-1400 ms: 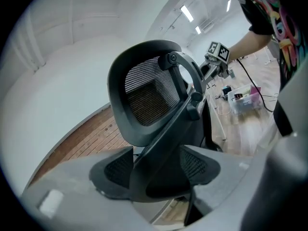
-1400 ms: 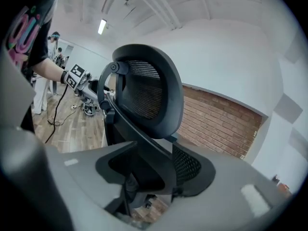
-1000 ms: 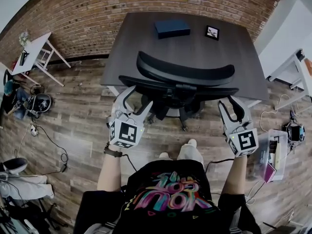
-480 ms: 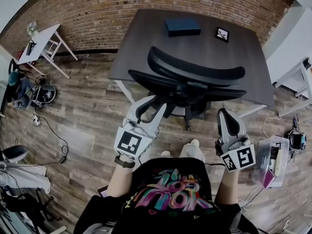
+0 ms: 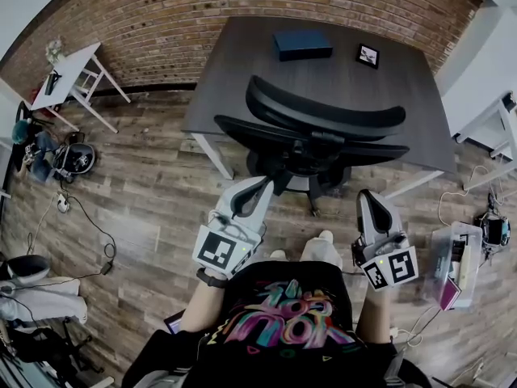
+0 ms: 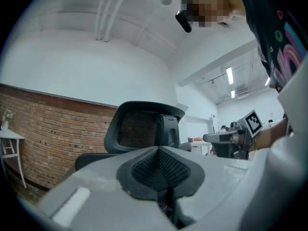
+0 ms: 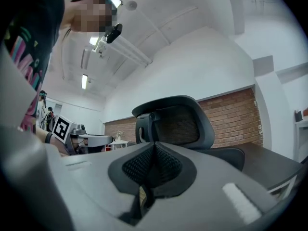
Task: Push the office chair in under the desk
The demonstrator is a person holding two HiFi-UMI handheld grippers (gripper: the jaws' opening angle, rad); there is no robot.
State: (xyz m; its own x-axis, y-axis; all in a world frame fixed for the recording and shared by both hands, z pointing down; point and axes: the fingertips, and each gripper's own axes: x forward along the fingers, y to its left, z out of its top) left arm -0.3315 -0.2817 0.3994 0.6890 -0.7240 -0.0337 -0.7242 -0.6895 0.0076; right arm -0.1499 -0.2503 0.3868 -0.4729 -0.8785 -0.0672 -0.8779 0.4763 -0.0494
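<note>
Wood floor point(image 5: 137, 192) fills most of the head view, w/ brick wall point(image 5: 161, 23) across the top. Dark desk point(image 5: 242, 63) sits top centre, back edge against that wall, so the only way in for a chair is from the person's side. Office chair point(image 5: 323, 128) stands at the desk's near edge, centre frame, backrest & headrest towards the person. From above they overlap the desktop and hide the seat, so how far it's under can't be told; the wheeled base shows on the floor just below, prob. not fully in yet. Left gripper point(image 5: 265, 184) is lower centre-left, tip near the chair's back-left but not touching. Right gripper point(image 5: 365, 196) is lower centre-right, also apart from it. Both gripper views show pads pressed together w/ nothing between, the headrest ahead of each. Likely reason: closed jaws make blunt pushers, and one each side of the back should roll the chair straight, not swivel it. Blue box point(image 5: 302, 44) & small frame point(image 5: 368, 55) lie at the desk's far edge, clear of any push.
</note>
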